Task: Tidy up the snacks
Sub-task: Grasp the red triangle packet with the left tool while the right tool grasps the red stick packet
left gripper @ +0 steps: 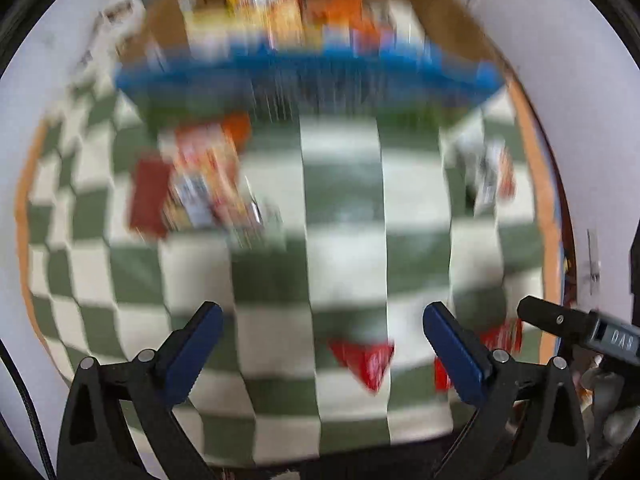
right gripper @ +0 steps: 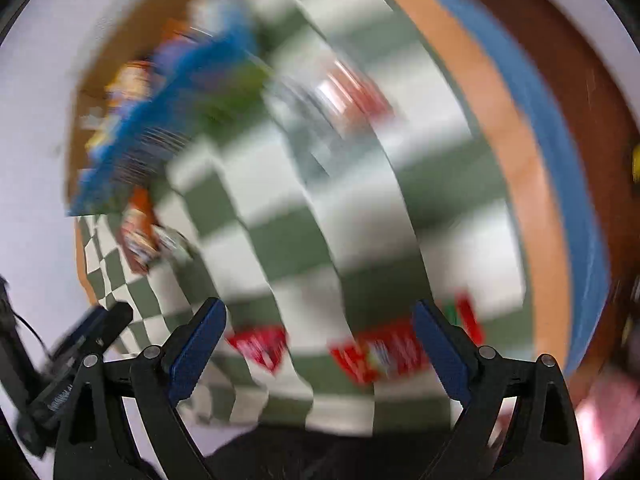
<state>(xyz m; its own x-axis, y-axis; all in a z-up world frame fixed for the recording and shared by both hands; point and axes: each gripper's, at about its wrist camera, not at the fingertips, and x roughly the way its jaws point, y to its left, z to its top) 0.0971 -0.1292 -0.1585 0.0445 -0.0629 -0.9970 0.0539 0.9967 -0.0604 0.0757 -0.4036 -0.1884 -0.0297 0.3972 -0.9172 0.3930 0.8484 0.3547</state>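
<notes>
Red snack packets [left gripper: 370,362] sit right under the wide, empty left claw [left gripper: 322,344]; the right claw [right gripper: 316,340] is wide and empty too. Blue basket [left gripper: 304,76] well beyond. Everything's blurry, so grabbing checkered cloth [left gripper: 340,208] looks likely.

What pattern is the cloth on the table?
Green-and-white checkerboard; the cloth shows best in the left wrist view, though it is blurred there.

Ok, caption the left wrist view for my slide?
Open left gripper above checkered cloth, red snack packet between its fingers.
</notes>
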